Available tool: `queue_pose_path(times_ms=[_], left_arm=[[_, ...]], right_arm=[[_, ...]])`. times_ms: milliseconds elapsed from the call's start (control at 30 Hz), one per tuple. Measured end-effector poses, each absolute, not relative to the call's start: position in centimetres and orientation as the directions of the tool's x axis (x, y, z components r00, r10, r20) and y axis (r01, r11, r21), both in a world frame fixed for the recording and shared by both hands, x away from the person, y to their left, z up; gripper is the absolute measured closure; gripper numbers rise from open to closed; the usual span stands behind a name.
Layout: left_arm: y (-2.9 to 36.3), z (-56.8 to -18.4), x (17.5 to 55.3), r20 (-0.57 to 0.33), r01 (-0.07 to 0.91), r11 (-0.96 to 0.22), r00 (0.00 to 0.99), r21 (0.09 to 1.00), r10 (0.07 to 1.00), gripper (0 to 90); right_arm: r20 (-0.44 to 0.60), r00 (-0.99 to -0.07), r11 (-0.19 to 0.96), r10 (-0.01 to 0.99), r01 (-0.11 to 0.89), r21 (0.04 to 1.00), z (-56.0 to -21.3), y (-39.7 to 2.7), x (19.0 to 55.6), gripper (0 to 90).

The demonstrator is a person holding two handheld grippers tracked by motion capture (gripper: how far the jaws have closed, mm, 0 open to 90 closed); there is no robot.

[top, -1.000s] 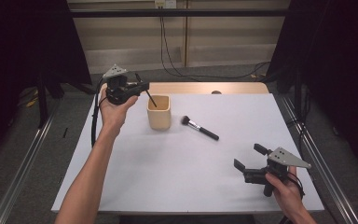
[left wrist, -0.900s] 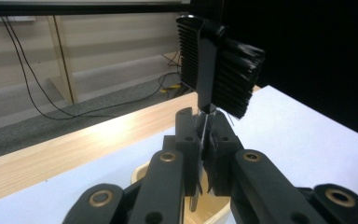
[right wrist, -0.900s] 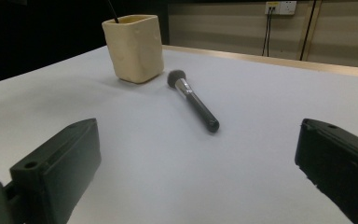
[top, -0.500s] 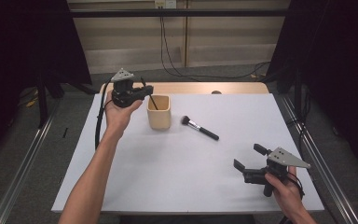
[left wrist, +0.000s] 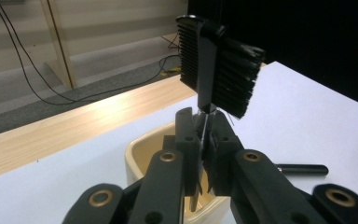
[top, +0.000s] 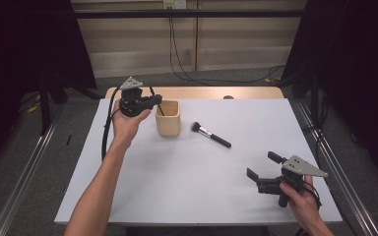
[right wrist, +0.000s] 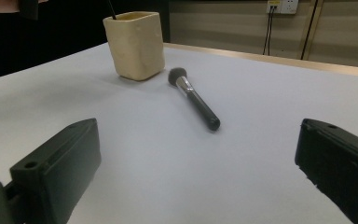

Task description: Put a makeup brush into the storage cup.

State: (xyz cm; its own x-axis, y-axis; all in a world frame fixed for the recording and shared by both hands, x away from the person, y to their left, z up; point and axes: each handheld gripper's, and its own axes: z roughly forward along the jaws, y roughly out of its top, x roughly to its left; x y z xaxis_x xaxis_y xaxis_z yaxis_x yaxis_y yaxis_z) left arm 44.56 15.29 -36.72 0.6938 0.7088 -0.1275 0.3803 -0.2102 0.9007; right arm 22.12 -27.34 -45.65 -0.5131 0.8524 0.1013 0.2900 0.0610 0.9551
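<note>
The left gripper [top: 153,101], at the far left of the table [top: 177,196], has its jaws clamped tight on the thin handle of a black comb-like brush [left wrist: 216,65], held upright over the cream cup [top: 168,118]. To finish well, lower it straight so the handle clears the rim before letting go. The makeup brush [top: 211,135] lies just right of the cup. Near right, the right gripper [top: 261,169] rests with jaws wide apart, holding nothing.
</note>
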Motion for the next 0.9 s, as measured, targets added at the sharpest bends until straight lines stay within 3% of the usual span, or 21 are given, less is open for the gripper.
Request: queue_pose_path(times_ms=[900], left_arm=[[14.7, -38.2, 44.6, -0.111, 0.405, -0.258, 0.694, 0.877, 0.711, 85.1]], right_arm=[[0.105, -0.517, 0.059, 0.850, 0.291, 0.955, -45.7, -27.2, 22.0, 0.0]])
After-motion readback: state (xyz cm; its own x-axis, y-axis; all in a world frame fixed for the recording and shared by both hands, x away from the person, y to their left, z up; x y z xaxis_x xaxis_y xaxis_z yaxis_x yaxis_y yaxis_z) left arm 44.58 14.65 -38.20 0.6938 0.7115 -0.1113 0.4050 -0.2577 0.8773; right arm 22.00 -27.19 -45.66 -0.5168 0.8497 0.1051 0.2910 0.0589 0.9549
